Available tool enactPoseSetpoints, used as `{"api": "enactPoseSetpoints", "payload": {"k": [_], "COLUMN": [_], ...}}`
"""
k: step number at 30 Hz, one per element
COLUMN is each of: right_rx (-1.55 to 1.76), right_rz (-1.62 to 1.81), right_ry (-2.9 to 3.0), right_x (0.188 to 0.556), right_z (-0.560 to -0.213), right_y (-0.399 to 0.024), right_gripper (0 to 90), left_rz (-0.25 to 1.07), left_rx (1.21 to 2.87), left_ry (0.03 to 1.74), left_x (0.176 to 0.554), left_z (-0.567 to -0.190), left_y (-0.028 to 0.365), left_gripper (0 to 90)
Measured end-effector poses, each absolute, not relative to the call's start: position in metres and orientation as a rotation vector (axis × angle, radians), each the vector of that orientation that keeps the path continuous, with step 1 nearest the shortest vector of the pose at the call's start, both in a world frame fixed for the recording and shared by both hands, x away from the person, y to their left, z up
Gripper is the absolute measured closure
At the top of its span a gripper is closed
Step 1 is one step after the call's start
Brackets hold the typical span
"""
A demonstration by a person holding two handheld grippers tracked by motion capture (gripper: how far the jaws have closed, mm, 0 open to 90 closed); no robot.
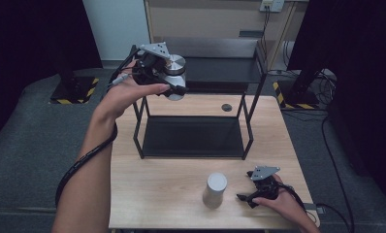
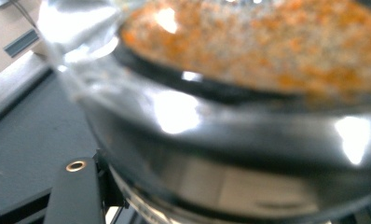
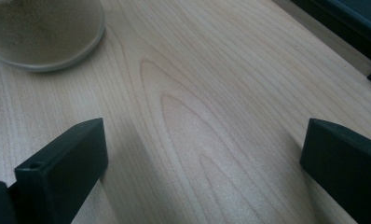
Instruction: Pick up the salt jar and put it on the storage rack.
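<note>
While the person's left forearm reaches up and forward from the bottom of the high view, the left gripper is raised at the far left corner of a black metal two-tier shelf frame, level with its top tier. Its jaws are clamped on a clear glass jar with a round silver metal lid, held roughly upright. In the left gripper view the same jar sits very close and blurred, with speckled orange and grey granules visible through the glass.

The frame stands at the back of a pale wooden table. Near the front edge stands a second jar, a pale grey cylinder with a light lid. The right gripper rests low on the table just to the right of it, jaws spread wide apart and holding nothing. In the right gripper view the grey jar's rounded base lies ahead and to the left of the open jaws, not between them.

The right hand is clearly nearer the grey jar; taking it would likely mean swinging left.
</note>
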State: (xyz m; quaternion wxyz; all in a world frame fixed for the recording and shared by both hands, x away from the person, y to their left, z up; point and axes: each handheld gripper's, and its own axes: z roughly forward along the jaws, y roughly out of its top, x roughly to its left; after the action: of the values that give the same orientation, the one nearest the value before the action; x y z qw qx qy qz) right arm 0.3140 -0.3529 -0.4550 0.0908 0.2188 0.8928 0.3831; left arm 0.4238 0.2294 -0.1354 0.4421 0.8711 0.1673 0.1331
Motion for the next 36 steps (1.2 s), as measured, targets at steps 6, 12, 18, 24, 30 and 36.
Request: {"api": "enactPoseSetpoints", "payload": {"k": [6,12,18,24,30,36], "right_rx": [0.651,0.651,0.651,0.651,0.651,0.652], "right_rz": [1.139,1.138,1.138,1.138,1.138,1.138], "right_ry": [2.653,2.653,2.653,2.653,2.653,2.653], "right_x": [0.314,0.314,0.314,0.314,0.314,0.314], "right_z": [-0.455,-0.455,-0.455,-0.455,-0.455,-0.455], "right_y": [-0.353,-0.353,-0.353,-0.353,-0.353,-0.353], "right_gripper": [1.6,1.6,1.6,1.6,1.7,1.7], "left_rz": [0.364,0.452,0.493,0.570,0.598,0.623], "left_rx": [2.154,2.113,2.076,2.037,2.009,2.006], "left_ry": [0.501,0.649,0.726,0.807,0.861,0.892], "left_x": [0.420,0.409,0.409,0.410,0.420,0.432], "left_z": [-0.125,-0.119,-0.119,-0.122,-0.127,-0.133], "left_y": [0.222,0.209,0.202,0.189,0.182,0.177], "left_gripper": [29.8,29.8,29.8,29.8,29.8,29.8]}}
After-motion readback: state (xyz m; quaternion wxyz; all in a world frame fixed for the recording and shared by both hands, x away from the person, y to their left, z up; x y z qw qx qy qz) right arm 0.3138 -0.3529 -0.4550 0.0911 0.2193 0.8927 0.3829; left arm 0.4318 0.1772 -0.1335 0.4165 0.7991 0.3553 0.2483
